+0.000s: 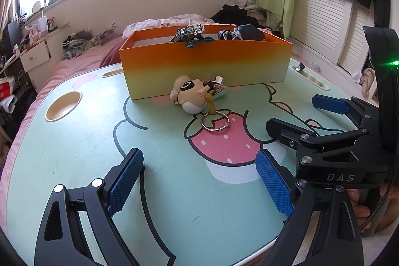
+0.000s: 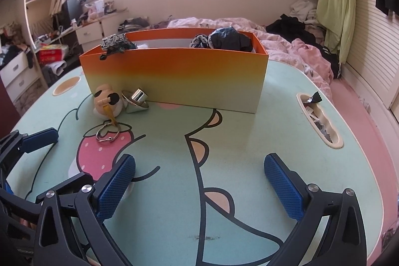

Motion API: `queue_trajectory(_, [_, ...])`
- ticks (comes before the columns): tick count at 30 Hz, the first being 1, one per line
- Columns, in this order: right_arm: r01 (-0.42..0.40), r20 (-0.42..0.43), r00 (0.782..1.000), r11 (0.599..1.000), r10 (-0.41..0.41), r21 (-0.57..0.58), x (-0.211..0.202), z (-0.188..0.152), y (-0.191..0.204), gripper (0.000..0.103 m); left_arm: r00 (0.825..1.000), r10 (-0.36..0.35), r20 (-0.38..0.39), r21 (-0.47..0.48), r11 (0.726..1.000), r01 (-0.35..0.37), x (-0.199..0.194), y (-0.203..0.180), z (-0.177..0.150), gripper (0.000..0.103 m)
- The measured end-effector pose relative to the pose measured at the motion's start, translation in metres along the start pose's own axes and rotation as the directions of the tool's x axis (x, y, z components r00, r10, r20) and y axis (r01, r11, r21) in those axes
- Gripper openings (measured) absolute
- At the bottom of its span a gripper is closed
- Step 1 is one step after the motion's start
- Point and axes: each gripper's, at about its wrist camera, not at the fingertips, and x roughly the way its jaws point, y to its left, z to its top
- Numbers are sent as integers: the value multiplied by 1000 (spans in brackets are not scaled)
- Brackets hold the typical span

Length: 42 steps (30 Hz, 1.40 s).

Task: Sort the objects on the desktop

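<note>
Ahead, figurine keychain (image 1: 190,97) against orange box (image 1: 204,66), beyond left gripper (image 1: 199,183) and right gripper (image 2: 199,181), both spread, empty

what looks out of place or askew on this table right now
A dark-green strap hangs out over the rim of the orange-to-yellow gradient box, not fully inside. The beige figure keychain lies toppled on the mint cartoon table against the box front, beside a shiny silver piece.

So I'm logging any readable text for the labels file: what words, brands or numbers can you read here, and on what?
"DAS": white letters on the black body of the right gripper, seen in the left wrist view.
Red pack on the floor at left: print too small and blurred to read.
Orange box, table and keychain toy: no text visible.
</note>
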Motion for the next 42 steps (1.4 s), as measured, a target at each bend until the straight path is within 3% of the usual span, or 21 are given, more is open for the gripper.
queue_trajectory(42, [0, 2, 1000, 1000, 0, -1, 0, -1, -1, 103, 1000, -1, -3, -1, 1000, 1, 2, -2, 0, 92])
